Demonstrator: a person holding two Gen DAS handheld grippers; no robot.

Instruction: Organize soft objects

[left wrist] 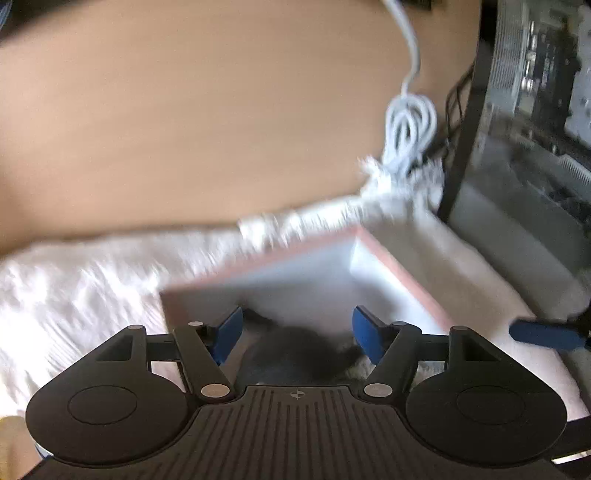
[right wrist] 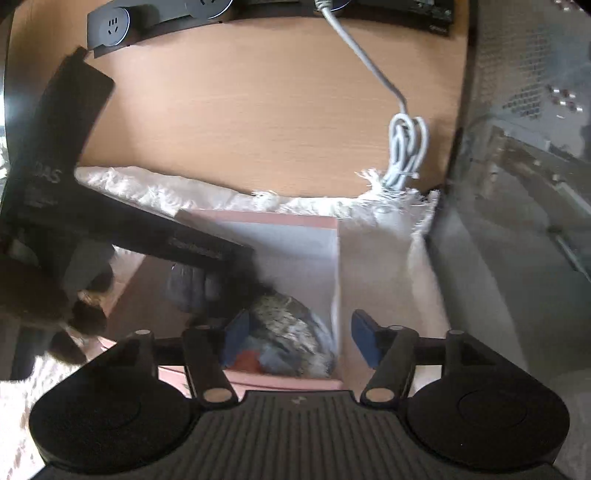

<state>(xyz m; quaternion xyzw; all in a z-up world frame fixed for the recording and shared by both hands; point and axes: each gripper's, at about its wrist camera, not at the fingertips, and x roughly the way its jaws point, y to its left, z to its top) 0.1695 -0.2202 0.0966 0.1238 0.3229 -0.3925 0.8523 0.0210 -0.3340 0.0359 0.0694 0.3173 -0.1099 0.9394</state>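
Note:
A pink-rimmed white box (left wrist: 399, 266) sits on a white fluffy mat (left wrist: 74, 280). In the left wrist view my left gripper (left wrist: 297, 336) is open above the box, with a dark grey soft object (left wrist: 295, 354) lying between and below its blue fingers (left wrist: 229, 334). In the right wrist view my right gripper (right wrist: 301, 341) is open over the box's (right wrist: 280, 219) near right corner. Below it lies a speckled grey soft object (right wrist: 291, 328) with blue and red parts. A dark grey soft object (right wrist: 188, 288) lies further left in the box. The left gripper's black body (right wrist: 74, 206) reaches in from the left.
The mat lies on a wooden desk (left wrist: 203, 110). A bundled white cable (left wrist: 408, 129) rests at the mat's far edge. A computer case (left wrist: 535, 92) stands at the right. A black power strip (right wrist: 155, 22) lies at the desk's far edge. A blue finger of the right gripper (left wrist: 543, 334) shows at the right.

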